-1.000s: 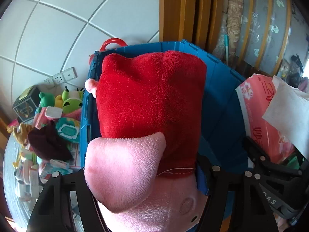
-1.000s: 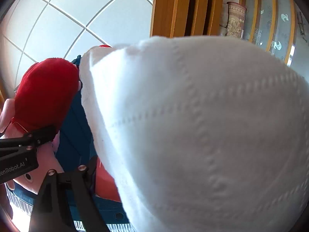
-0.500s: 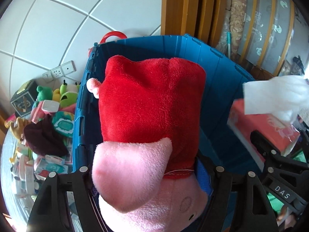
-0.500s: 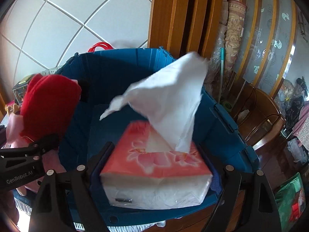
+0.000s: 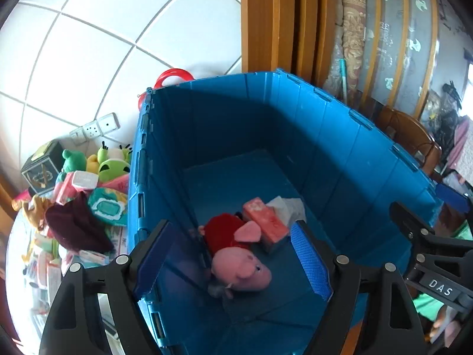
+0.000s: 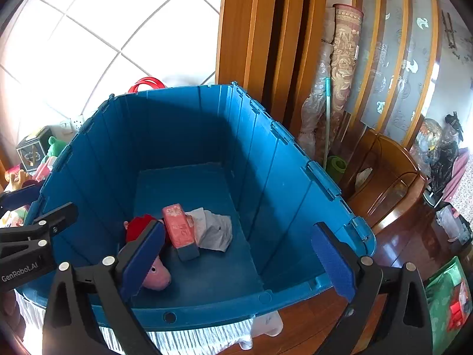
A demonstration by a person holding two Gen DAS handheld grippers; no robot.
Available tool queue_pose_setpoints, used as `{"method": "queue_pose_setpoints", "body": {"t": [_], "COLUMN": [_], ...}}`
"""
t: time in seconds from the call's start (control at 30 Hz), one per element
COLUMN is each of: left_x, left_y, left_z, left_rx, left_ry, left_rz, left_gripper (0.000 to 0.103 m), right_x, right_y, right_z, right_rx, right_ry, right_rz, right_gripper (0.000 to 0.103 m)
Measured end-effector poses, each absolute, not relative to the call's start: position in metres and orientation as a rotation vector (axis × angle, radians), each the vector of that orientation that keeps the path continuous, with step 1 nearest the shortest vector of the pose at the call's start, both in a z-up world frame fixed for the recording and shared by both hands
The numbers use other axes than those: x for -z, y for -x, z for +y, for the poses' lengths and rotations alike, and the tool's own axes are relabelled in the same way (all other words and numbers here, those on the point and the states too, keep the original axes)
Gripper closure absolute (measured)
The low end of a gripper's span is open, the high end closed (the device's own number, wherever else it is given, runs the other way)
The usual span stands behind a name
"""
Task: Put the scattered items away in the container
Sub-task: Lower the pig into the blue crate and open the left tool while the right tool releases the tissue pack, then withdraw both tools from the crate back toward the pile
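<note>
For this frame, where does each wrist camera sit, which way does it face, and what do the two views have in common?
Left wrist: rides the left gripper, above the blue crate's left side, looking down and forward into it; its own open fingers show, with the right gripper at the right edge.
Right wrist: rides the right gripper, above the crate's near rim, looking down into it; its open fingers show, the left gripper at the left edge.
Shared: the crate, pig plush toy, pink tissue pack and the pile of items left of the crate.

Rolled rug [image 6: 344, 68] (patterned) against wooden doorframe [image 6: 251, 29].
</note>
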State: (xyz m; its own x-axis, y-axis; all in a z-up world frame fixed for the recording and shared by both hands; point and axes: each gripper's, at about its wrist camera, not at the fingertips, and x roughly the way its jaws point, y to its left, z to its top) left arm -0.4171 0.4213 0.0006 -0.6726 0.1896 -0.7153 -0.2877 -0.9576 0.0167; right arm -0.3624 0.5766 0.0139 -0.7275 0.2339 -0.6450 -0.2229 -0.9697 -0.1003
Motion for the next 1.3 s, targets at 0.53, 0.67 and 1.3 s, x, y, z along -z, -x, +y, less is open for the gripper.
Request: {"method": "queue_pose_setpoints", "body": {"t": [0.53,0.67,1.3], "left_x": [-0.017,-0.021,-0.025], "left_y": [0.372,0.36,0.291], "left_z": [0.361,0.336,0.188], "left_rx": [-2.728,-2.742,-2.805], "left_ry": [1.007,0.981,0.913], "left_rz": [0.156,0.143,0.095], "left_gripper": [0.019,0.019,0.005], "right_x": [-0.032,-0.035,-0.042], "right_y": [0.326,0.316,0.251], "right_z": [0.535,0.513,0.367], "right_rx": [-2.782,-2.799,-2.859], "right_ry": [0.952,0.936,0.871], "right_rz": [-0.012,-0.007,-0.019], "right_gripper": [0.0,0.0,0.0]}}
